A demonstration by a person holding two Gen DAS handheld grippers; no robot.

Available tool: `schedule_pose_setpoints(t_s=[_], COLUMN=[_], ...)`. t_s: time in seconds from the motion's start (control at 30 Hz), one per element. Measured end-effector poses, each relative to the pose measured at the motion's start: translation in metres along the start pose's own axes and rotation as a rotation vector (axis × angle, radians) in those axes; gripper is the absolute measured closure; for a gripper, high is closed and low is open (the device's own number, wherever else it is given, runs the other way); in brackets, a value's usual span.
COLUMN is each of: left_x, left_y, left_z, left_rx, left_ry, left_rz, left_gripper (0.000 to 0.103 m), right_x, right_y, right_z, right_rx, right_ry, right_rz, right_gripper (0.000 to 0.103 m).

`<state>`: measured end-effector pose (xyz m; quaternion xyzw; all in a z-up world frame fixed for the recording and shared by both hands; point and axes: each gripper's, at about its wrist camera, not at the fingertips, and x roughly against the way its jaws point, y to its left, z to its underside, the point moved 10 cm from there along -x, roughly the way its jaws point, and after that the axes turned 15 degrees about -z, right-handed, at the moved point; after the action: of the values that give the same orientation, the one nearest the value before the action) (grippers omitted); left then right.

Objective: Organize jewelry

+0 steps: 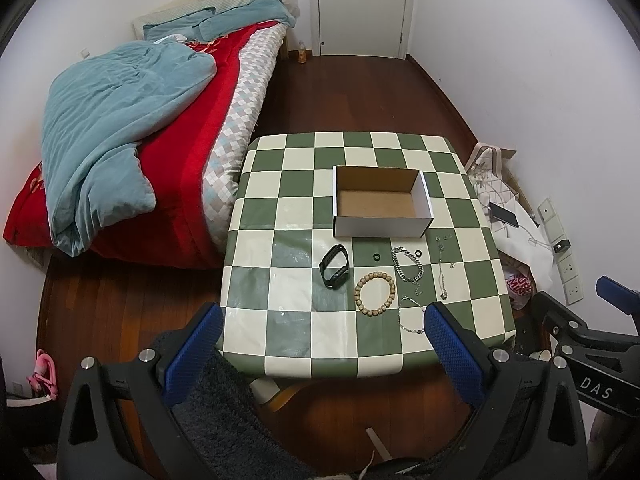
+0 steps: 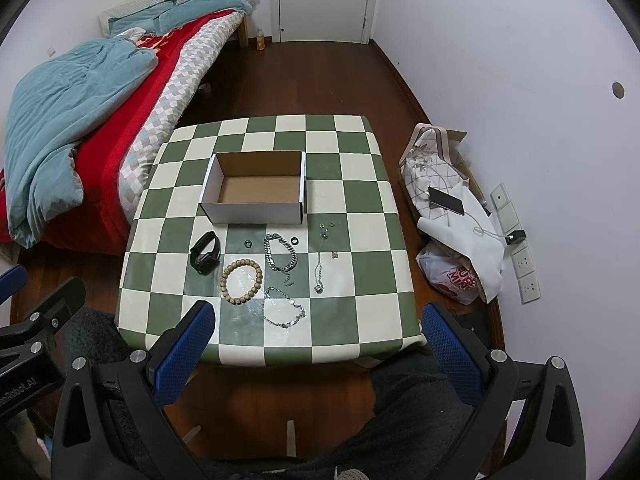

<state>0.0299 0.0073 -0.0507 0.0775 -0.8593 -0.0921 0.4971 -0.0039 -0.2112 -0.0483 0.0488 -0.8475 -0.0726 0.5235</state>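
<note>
An empty open cardboard box [image 1: 382, 205] [image 2: 256, 196] stands mid-table on the checkered cloth. In front of it lie a black smart band [image 1: 335, 266] [image 2: 205, 253], a wooden bead bracelet [image 1: 375, 294] [image 2: 241, 281], a thick silver chain bracelet [image 1: 407, 264] [image 2: 281, 253], a thin sequin chain [image 1: 411, 317] [image 2: 284, 308], a thin pendant necklace [image 1: 441, 274] [image 2: 319, 266], two dark rings [image 1: 375, 256] [image 2: 248, 243] and small earrings [image 2: 329, 226]. My left gripper [image 1: 322, 338] and right gripper [image 2: 318, 334] are both open and empty, held above the table's near edge.
The small table [image 1: 280, 340] [image 2: 360, 332] stands on a wooden floor. A bed with a teal duvet [image 1: 120, 128] is at the left. Bags, a phone [image 2: 446, 201] and wall sockets sit at the right wall. A white door [image 1: 360, 4] is at the back.
</note>
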Motion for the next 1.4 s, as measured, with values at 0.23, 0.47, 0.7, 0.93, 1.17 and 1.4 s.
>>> schedule_pose_setpoints(t_s=[0.23,0.47,0.7,0.93,1.17,1.4], left_x=[0.001,0.001,0.002,0.005,0.000,-0.053], left_y=[0.000,0.000,0.001,0.000,-0.001,-0.012], left_z=[-0.001,-0.001,-0.001,-0.003,-0.009,-0.021], left_rx=[0.000,0.001,0.001,0.001,0.007,-0.025], left_ry=[0.001,0.001,0.000,0.001,-0.015,-0.067], left_rz=[0.000,0.002,0.003,0.005,-0.024,-0.192], left_gripper=[0.000,0.000,0.000,0.000,0.000,0.000], right_x=[0.001,0.002,0.007,0.012,0.010,-0.019], right_y=[0.001,0.002,0.003,0.001,0.000,-0.033], right_z=[-0.001,-0.001,-0.004,-0.004,-0.002,-0.004], right_rx=[0.000,0.002,0.003,0.001,-0.006,-0.051], right_ry=[-0.001,-0.002,-0.009,-0.012,-0.011,-0.026], right_rz=[0.000,-0.002,0.000,-0.008,-0.015,0.026], right_gripper=[0.000,0.000,0.000,0.000,0.000,0.000])
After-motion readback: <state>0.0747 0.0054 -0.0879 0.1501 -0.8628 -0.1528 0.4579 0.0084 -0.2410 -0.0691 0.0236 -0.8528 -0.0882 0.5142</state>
